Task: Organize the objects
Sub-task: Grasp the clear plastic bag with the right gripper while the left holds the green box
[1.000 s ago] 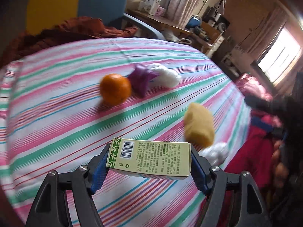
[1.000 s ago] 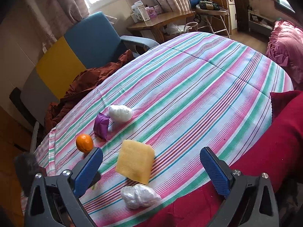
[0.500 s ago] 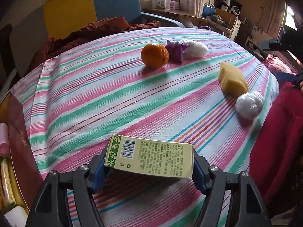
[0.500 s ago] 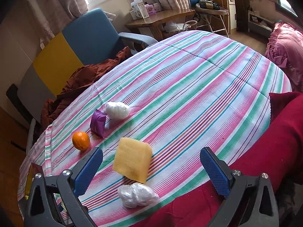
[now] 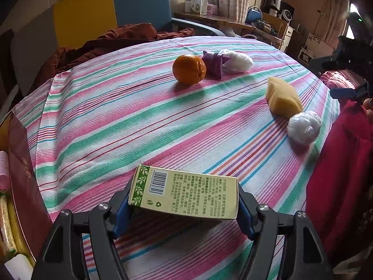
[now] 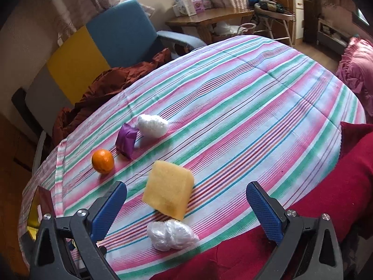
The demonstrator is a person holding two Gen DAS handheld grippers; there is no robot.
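Note:
My left gripper is shut on a pale green carton, held low over the near edge of the striped cloth. Farther on lie an orange, a purple packet and a white bundle in a row. A yellow sponge and a clear plastic ball lie at the right. My right gripper is open and empty above the sponge and plastic ball. The orange, packet and bundle lie beyond.
A blue and yellow armchair with a rust-brown cloth stands behind the table. A red cloth lies at the near right edge. A dark red box sits at the left edge. A wooden desk stands at the back.
My left gripper with the carton has pulled back toward the near edge and swung left, so the objects now lie farther off. The right gripper has barely moved.

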